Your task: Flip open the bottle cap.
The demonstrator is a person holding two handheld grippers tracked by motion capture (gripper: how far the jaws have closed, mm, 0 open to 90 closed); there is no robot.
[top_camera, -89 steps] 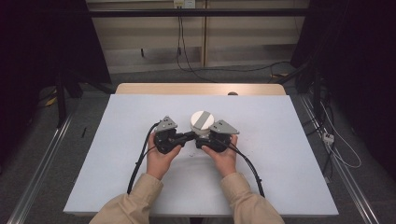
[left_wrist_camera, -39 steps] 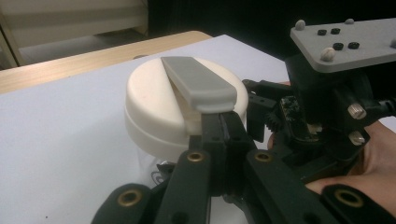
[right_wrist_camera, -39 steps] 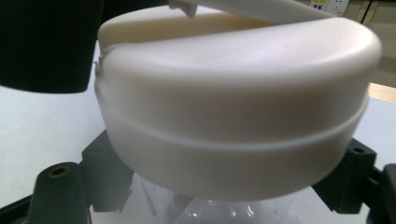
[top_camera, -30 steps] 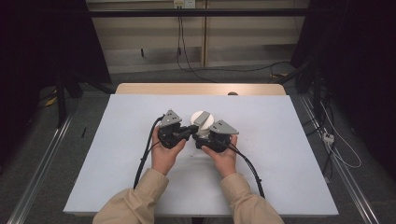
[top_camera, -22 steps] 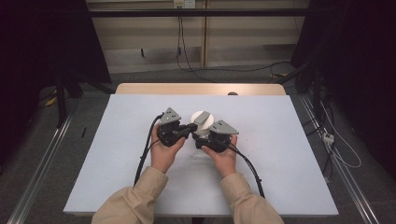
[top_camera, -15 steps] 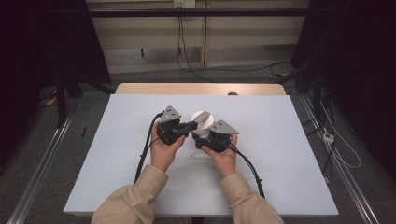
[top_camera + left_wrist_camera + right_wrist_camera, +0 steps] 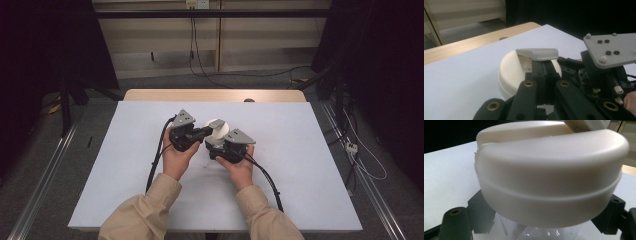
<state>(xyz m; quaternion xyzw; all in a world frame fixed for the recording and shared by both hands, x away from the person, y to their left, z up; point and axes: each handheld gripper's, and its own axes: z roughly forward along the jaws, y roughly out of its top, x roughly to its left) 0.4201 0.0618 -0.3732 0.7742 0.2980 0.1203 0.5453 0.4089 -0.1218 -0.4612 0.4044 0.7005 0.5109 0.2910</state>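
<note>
A white-topped table (image 7: pixel 300 165) with a wooden strip along its far edge stands on a grey floor, dark curtains to either side and pale panelling behind, where cables (image 7: pixel 200 60) hang down and trail across the floor. A person in tan sleeves (image 7: pixel 145 215) works at the near edge with two hand-held grippers, one in each hand.

At the table's middle is one container: a clear jar under a broad cream lid (image 7: pixel 219 131) with a flip-up tab (image 7: pixel 537 53). No brand, label or writing can be read on it, nor on the grippers.

The right gripper (image 7: pixel 222 150) grips the jar; in the right gripper view the cream lid (image 7: pixel 549 170) looms just above the jaws, the clear body (image 7: pixel 536 231) wedged between them, though exactly where the pads bear is hard to make out at such close range. The left gripper (image 7: pixel 205 132) comes in from the left, jaws closed together with nothing between them, their tips just under the raised tab at the lid's edge, seemingly touching it.

Each gripper carries one grey three-cornered plate (image 7: pixel 184 118) and one black cable (image 7: pixel 155 165) running back past the forearms. The right gripper's body (image 7: pixel 604 75) crowds the right of the left gripper view, hiding the lid's far side. The rest of the tabletop is bare white.
</note>
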